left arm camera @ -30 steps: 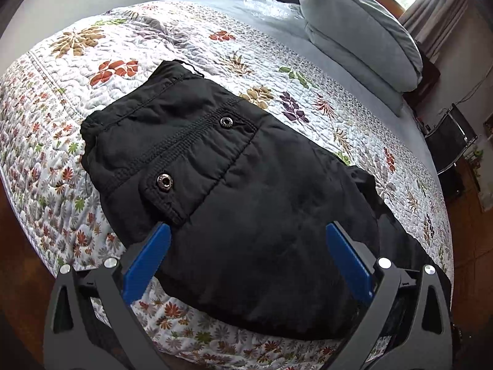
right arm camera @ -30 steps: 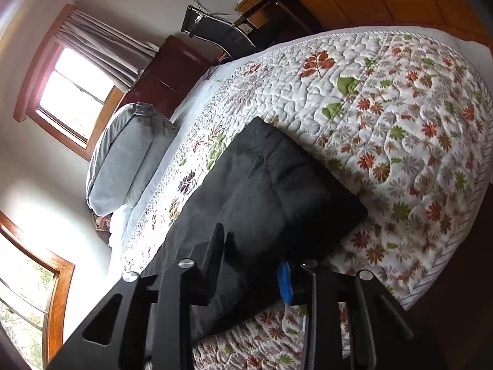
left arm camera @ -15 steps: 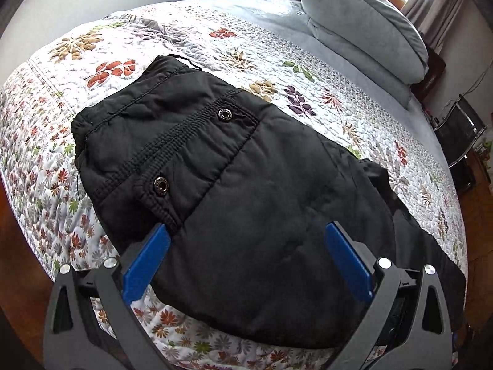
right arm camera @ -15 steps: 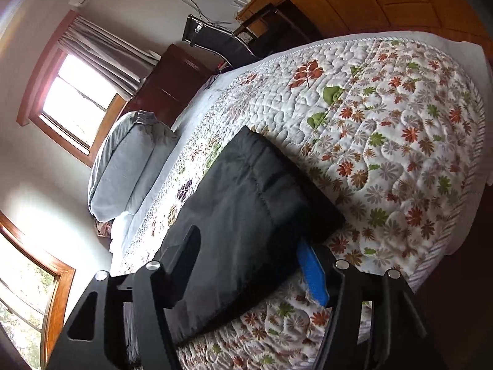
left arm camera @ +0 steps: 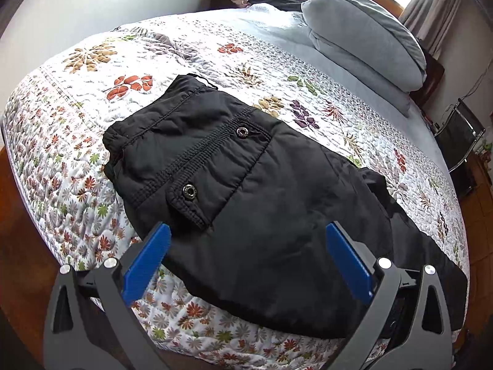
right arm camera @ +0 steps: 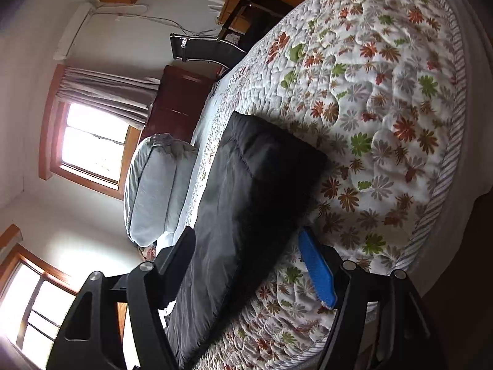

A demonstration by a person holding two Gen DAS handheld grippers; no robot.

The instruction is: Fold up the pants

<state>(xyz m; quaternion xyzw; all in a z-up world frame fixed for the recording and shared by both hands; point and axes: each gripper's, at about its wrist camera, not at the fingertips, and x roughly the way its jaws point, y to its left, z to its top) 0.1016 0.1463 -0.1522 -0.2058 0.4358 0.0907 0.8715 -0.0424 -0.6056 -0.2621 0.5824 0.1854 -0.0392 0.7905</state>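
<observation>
Black pants (left arm camera: pixel 265 191) lie flat on the floral quilt (left arm camera: pixel 92 123), waistband with two metal snaps toward the left, legs running off to the right. My left gripper (left arm camera: pixel 246 246) is open and empty, hovering over the seat of the pants near the bed's front edge. In the right wrist view the leg end of the pants (right arm camera: pixel 255 191) lies along the quilt (right arm camera: pixel 385 108). My right gripper (right arm camera: pixel 249 246) is open, its fingers on either side of the leg near the hem, not closed on it.
Two grey pillows (left arm camera: pixel 363 30) are stacked at the head of the bed. A black metal-framed chair (right arm camera: pixel 215 46) and dark wooden furniture (right arm camera: pixel 181 98) stand beyond the bed's far side. Wooden floor (left arm camera: pixel 18 246) borders the bed's front edge.
My right gripper has opened wide and let go of the pant leg, which now lies flat. My left gripper has drawn back slightly from the pants.
</observation>
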